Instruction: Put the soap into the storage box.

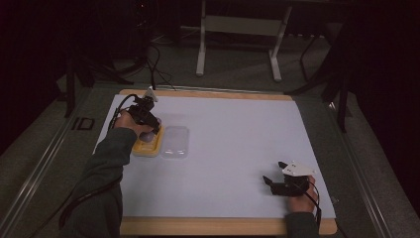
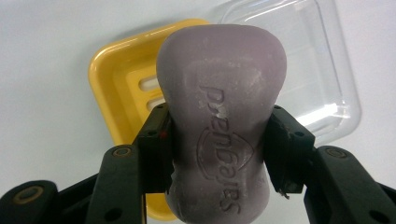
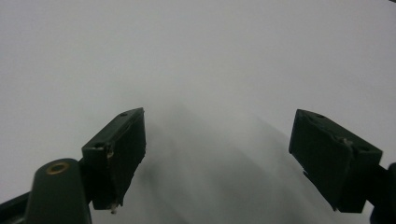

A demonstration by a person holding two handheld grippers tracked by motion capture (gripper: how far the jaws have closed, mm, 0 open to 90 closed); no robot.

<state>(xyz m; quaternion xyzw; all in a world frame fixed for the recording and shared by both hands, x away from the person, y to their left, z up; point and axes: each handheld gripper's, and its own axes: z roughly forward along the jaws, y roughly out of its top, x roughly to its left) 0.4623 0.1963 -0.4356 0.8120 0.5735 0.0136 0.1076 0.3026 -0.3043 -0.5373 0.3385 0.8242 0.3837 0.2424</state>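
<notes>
My high view is dim: beyond the white table (image 1: 233, 148) the room is dark, and my left gripper (image 1: 146, 120) hides most of the yellow soap dish (image 1: 148, 146), with the clear lid (image 1: 176, 142) just beside it. The left gripper view shows the purple soap bar (image 2: 222, 121) clamped over that dish, its lower end cut off. My right gripper (image 3: 219, 158) gapes wide over bare table, holding nothing
</notes>
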